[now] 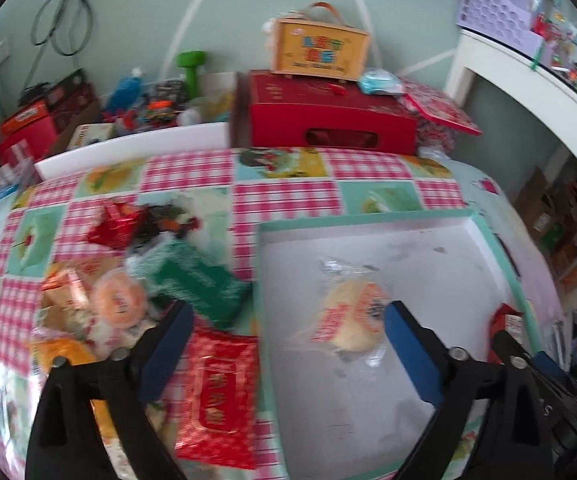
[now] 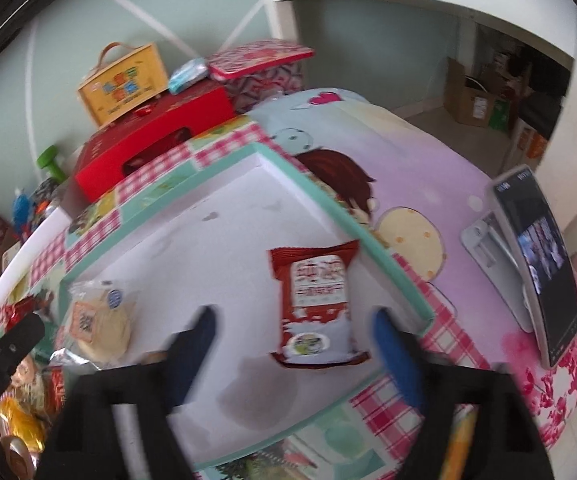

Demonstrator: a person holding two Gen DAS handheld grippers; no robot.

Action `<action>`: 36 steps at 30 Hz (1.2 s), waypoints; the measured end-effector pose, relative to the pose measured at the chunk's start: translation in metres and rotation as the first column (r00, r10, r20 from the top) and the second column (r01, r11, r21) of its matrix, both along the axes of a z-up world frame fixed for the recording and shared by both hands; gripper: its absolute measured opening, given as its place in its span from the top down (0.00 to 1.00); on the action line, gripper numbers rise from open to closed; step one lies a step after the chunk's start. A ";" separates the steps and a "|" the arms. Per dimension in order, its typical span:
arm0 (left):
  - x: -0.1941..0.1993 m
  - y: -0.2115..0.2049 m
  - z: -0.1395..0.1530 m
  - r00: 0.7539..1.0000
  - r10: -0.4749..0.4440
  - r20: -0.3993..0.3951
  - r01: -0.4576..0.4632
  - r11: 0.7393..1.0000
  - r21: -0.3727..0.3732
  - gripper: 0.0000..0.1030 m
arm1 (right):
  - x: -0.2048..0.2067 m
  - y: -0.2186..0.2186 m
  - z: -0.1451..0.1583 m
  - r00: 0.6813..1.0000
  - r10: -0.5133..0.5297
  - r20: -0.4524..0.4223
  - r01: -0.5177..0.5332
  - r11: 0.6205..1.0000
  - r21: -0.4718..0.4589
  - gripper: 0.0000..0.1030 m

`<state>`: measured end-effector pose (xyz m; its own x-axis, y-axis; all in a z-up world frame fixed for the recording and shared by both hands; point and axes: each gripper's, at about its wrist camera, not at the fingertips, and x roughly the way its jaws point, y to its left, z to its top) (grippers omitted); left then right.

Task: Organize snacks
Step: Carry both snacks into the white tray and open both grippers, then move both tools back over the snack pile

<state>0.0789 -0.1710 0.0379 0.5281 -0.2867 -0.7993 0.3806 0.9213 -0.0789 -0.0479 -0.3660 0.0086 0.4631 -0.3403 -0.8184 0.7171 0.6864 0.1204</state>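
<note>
- Left gripper (image 1: 286, 344): spread wide and holding nothing, low over the near left edge of the white tray (image 1: 440, 240).
- Right gripper (image 2: 294, 346): likewise spread and empty, straddling the dark red packet (image 2: 312, 308).
- Already in the tray: the wrapped round pastry (image 1: 354, 316) at mid-floor, the dark red packet against the right wall.
- Still outside, left of the tray on the checked tablecloth (image 1: 288, 196): a loose heap including a red foil packet (image 1: 218, 396), a green packet (image 1: 200, 284) and an orange round snack (image 1: 118, 300).
- Best handled, by judgement: red foil packet next as nearest, pinched across its narrow width, lifted clear of the tray wall, laid flat beside the pastry without overlap.
</note>
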 end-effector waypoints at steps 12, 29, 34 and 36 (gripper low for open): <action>-0.003 0.057 0.011 0.984 0.173 -0.051 -0.169 0.983 0.071 0.04 | 0.015 0.033 0.007 0.994 0.105 0.014 -0.106 0.994 0.010 0.00; -0.004 0.132 -0.001 0.962 0.268 -0.047 -0.263 0.960 0.098 0.04 | 0.027 0.092 0.005 0.965 0.248 -0.080 -0.249 0.969 0.005 0.00; -0.002 0.148 -0.002 0.962 0.264 -0.068 -0.256 0.961 0.104 0.04 | 0.031 0.097 0.008 0.971 0.223 -0.086 -0.222 0.975 0.021 0.00; -0.002 0.156 -0.001 0.961 0.267 -0.071 -0.260 0.961 0.097 0.04 | 0.035 0.104 0.010 0.968 0.239 -0.075 -0.238 0.971 0.020 0.00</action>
